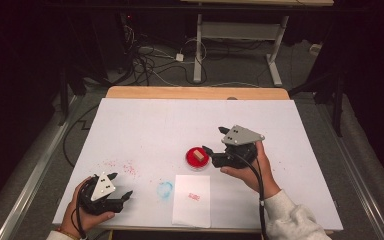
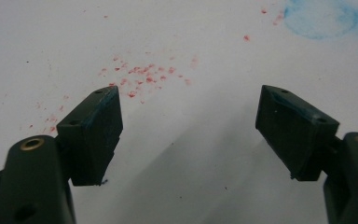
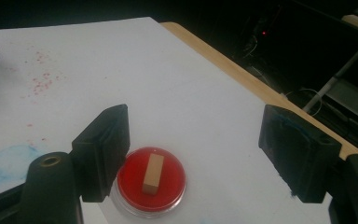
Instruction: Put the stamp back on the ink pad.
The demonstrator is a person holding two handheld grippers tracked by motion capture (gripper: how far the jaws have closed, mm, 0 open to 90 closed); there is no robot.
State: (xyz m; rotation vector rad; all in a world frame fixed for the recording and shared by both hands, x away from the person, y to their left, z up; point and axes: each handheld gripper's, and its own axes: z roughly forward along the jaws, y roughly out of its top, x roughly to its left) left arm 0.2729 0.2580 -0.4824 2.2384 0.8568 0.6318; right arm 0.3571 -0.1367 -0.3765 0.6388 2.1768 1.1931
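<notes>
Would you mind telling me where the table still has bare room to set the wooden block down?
The far half of the white table cover, beyond the red ink pad, is bare, as is the right side past the right gripper. It is crowded near the front: the paper sheet, blue smudge, red specks and left gripper sit close together.

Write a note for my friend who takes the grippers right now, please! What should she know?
Left gripper: open, holding nothing, low at the near left of the white table cover, near red specks.
Right gripper: open, holding nothing, right beside the red ink pad.
Wooden stamp block lies on the red pad.
Paper sheet at the near edge bears one small red mark; a blue smudge sits to its left.
Done, likely: one stamp print.
Left, probably: grip the block and stamp again.
</notes>
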